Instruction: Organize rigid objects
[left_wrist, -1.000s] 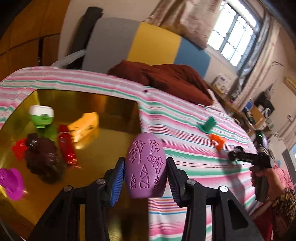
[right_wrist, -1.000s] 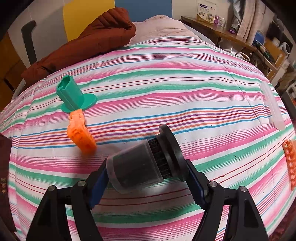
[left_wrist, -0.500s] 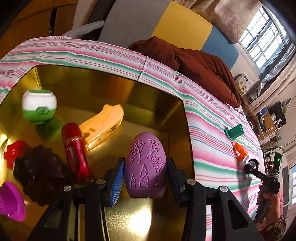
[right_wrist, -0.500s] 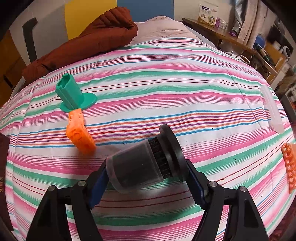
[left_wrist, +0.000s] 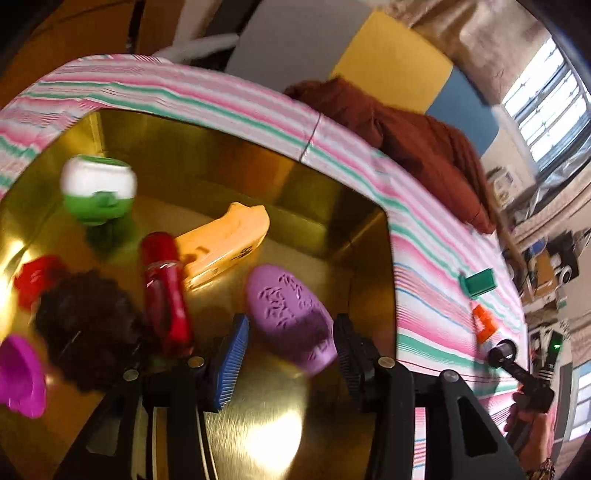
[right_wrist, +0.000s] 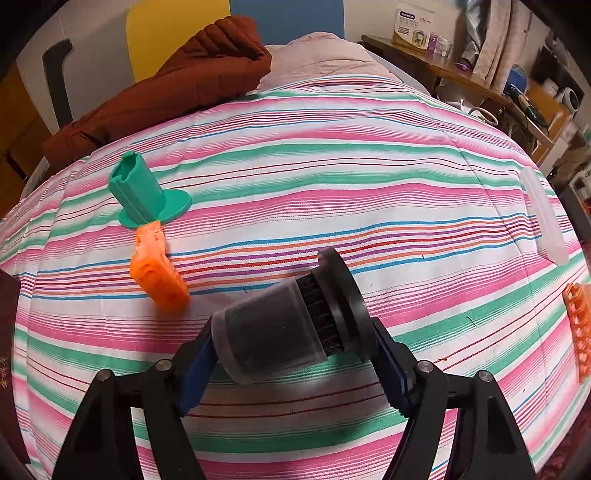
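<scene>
My left gripper (left_wrist: 291, 334) hangs over the gold tray (left_wrist: 258, 424) and its jaws are opening. The purple patterned oval (left_wrist: 284, 306) lies tilted between them, loose from the blue left pad. In the tray also lie a green-and-white ball (left_wrist: 98, 192), an orange piece (left_wrist: 225, 247), a red bottle (left_wrist: 166, 291) and a dark brown lump (left_wrist: 85, 328). My right gripper (right_wrist: 291, 347) is shut on a black cylinder with a clear cap (right_wrist: 280, 328), held above the striped bedcover (right_wrist: 332, 192). A teal flanged piece (right_wrist: 146, 192) and an orange block (right_wrist: 159, 273) lie to its left.
A red piece (left_wrist: 37, 277) and a magenta cup (left_wrist: 18, 373) sit at the tray's left edge. A brown quilt (right_wrist: 177, 85) lies at the head of the bed. A clear lid (right_wrist: 545, 218) and an orange grid piece (right_wrist: 578, 328) lie at the bedcover's right edge.
The left gripper moved over the tray and lower, then its jaws spread and the purple oval tipped over to the left. The right gripper and its black cylinder stayed still.
</scene>
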